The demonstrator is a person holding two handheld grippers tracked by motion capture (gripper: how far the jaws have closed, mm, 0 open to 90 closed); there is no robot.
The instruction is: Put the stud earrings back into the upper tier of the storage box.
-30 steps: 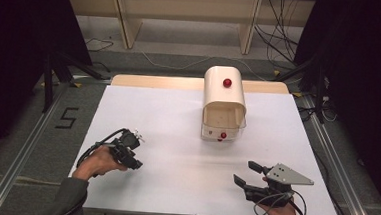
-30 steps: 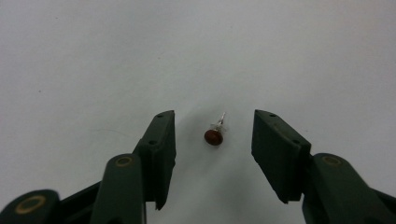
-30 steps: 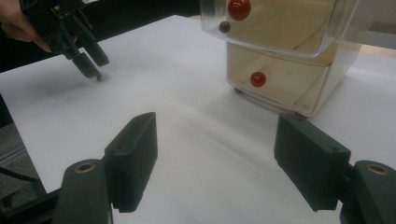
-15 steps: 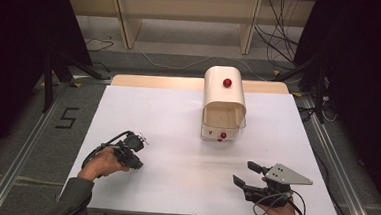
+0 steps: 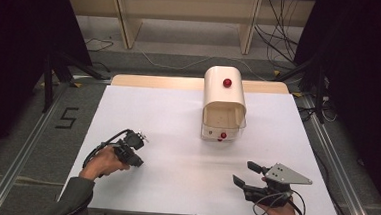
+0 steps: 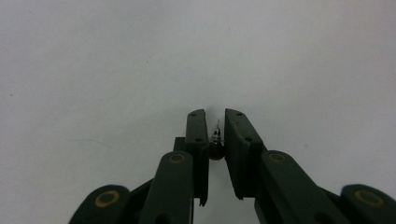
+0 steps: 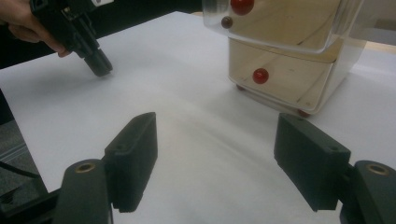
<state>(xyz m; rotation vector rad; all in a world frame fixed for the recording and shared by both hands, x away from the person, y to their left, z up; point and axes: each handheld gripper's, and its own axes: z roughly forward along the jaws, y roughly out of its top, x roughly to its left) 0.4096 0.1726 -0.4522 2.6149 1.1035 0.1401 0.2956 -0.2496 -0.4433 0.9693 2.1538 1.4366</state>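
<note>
My left gripper [image 5: 137, 162] points down at the white table sheet [image 5: 177, 122] at the front left. Its jaws have just been closing and now pinch a tiny dark round thing with a thin metal tip [image 6: 215, 150] between the pads; the left gripper [image 6: 215, 126] is shut on it. At the front right my right gripper [image 5: 245, 173] lies low with its jaws wide apart and nothing between them; the right gripper [image 7: 215, 135] faces a cream box [image 7: 289, 60]. That box [image 5: 223, 104] has a raised clear lid and red knobs.
The white sheet ends at the table edges, with metal rails [image 5: 20, 152] along both sides. Wooden shelf legs [image 5: 124, 18] and loose cables [image 5: 278, 37] lie on the floor beyond the far edge. My left gripper [image 7: 93, 58] also appears at the upper left of the right gripper view.
Both hands keep their places. The left gripper's jaws look drawn closer together over the same spot on the sheet.
</note>
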